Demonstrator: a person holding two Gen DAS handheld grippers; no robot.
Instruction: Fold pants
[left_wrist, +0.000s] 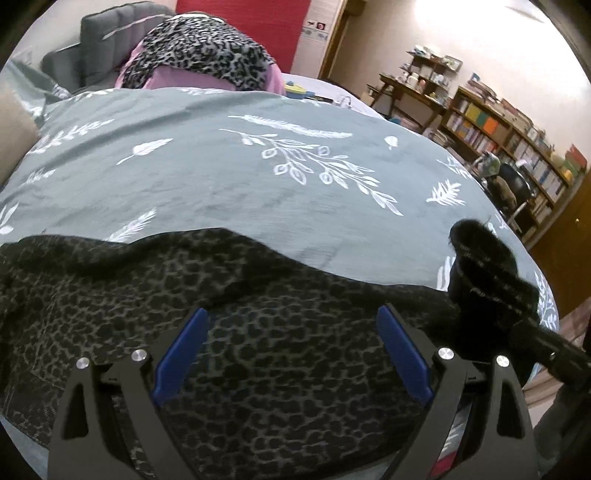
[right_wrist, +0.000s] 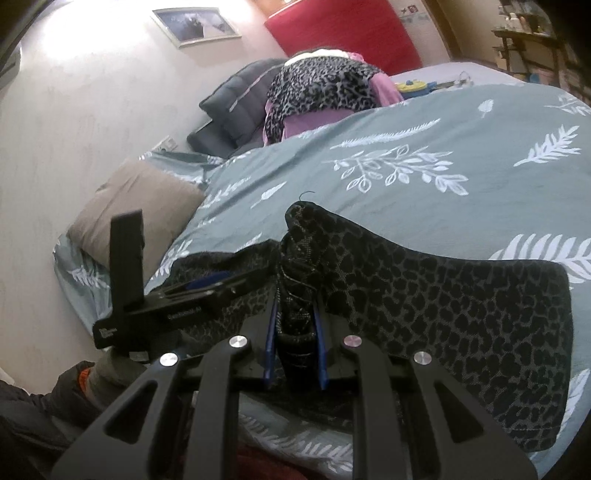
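Slippage is my worry — my right gripper (right_wrist: 295, 332) pinches only a bunched edge of the leopard-print pants (right_wrist: 461, 317) lying on the leaf-patterned duvet (right_wrist: 406, 122), while my left gripper (left_wrist: 291, 350) hovers spread over them — a tug could free the fabric.
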